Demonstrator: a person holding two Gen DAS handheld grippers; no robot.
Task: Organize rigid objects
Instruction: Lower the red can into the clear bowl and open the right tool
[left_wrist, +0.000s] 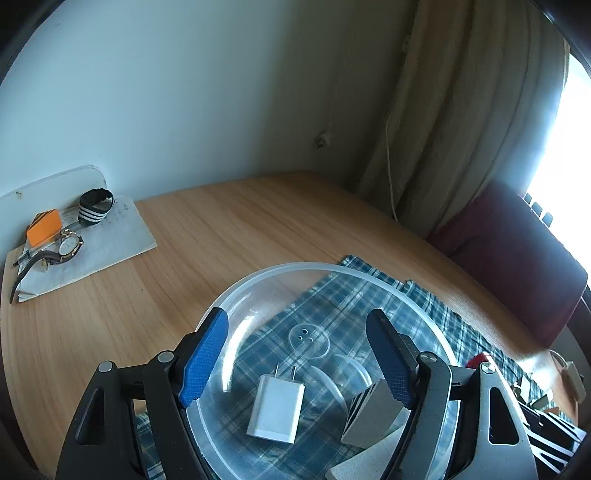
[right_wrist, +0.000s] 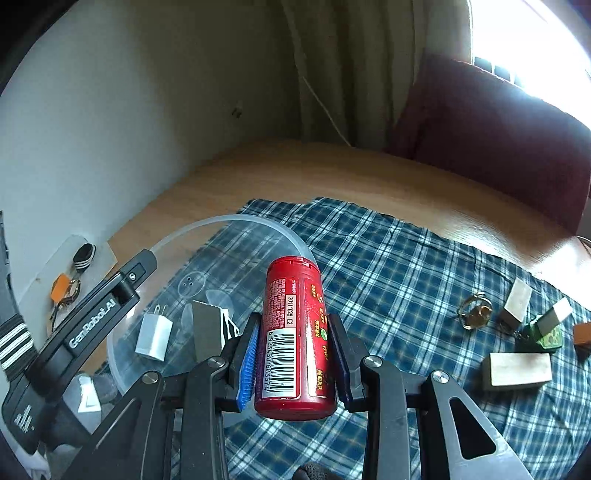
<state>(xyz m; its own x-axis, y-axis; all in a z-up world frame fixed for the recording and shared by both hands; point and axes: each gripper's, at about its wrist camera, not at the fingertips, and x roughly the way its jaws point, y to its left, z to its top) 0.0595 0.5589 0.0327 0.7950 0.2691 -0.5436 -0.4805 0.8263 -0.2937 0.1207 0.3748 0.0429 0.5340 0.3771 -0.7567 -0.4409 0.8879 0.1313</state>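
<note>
Right claw (right_wrist: 291, 363): closed on the red canister (right_wrist: 293, 332), blue pads pressed to both its sides; the canister lies lengthwise between the fingers, cap end pointing away, raised above the plaid cloth (right_wrist: 388, 266).
Left claw (left_wrist: 295, 358): wide open and empty, poised over the clear bowl (left_wrist: 258, 280); its black body also shows to the left of the right claw.
Bowl contents: white charger (left_wrist: 275, 413) directly under the left claw, grey block (left_wrist: 373, 413) by its right finger. The bowl sits just ahead-left of the right claw.
Still loose: grey blocks (right_wrist: 517, 365) and a ring-like trinket (right_wrist: 474, 314) on the cloth, well to the right of the right claw.
Risk, slip: the canister is smooth and round and held near its base, so a tilt could probably let it slide forward out of the pads.
Risk, collision: the left claw occupies the space over the bowl; lowering the canister there could knock it, or land on the charger.
Risk, rolling: released on its side, the canister would likely roll and nudge the bowl's contents.
Edges: the bowl's rim (right_wrist: 236, 219) stands just beyond the canister's cap and must be cleared.
Open room: bare cloth ahead and to the right of the right claw; bare table (left_wrist: 221, 229) ahead of the left claw.
</note>
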